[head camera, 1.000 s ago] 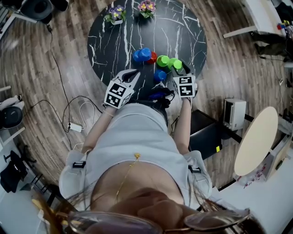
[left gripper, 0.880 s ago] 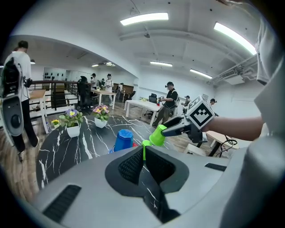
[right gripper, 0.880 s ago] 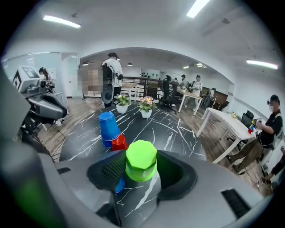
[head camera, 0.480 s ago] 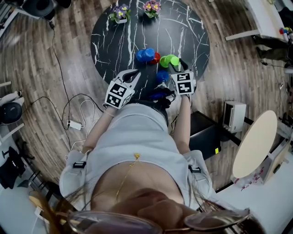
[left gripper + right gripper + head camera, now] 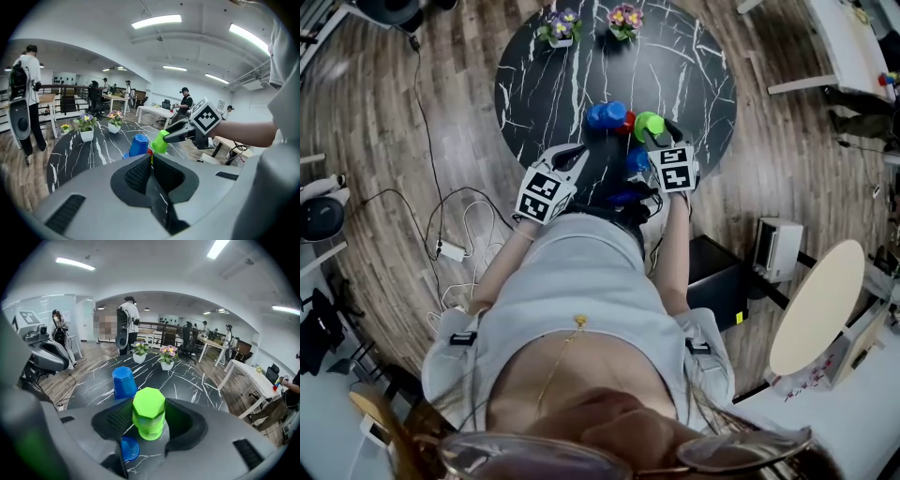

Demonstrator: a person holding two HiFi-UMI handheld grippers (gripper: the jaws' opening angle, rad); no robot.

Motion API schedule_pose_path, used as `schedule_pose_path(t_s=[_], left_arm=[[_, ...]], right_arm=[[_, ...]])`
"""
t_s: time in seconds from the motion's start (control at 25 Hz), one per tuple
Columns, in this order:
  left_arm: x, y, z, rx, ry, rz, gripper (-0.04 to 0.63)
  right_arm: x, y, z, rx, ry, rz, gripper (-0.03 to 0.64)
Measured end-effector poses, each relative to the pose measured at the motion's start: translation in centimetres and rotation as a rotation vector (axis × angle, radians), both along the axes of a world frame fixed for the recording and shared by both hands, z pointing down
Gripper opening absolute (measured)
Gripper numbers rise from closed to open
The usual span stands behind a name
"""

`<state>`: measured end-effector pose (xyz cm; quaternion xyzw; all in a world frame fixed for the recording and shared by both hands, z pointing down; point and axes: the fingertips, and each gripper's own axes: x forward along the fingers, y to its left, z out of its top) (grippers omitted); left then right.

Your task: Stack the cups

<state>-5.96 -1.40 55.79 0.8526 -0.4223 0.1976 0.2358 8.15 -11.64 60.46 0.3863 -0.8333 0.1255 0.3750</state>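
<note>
Clasping a green cup, right fingers shifted nearer blue cups; left fingers closed.

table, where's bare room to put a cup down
Bare: the band of table between the flower pots and the cups, and the left part between the rim and the blue cups. Crowded: the near edge, where the blue cups, red cup, green cups and right gripper bunch.

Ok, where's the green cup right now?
In the head view the green cup is over the near part of the black table, held by the right gripper, just right of the blue cup stack.
</note>
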Motion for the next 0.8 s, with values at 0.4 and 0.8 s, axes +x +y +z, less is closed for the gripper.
schedule_pose_path(t_s=[0.4,0.8], left_arm=[[-0.6,0.3,0.3,0.001,-0.003,-0.023,0.038],[-0.7,0.3,0.3,-0.001,-0.002,-0.022,0.038]], right_arm=[[-1.1,-0.2,1.3,-0.016,0.009,-0.022,0.222],[-1.3,-0.3,1.5,-0.015,0.002,-0.012,0.23]])
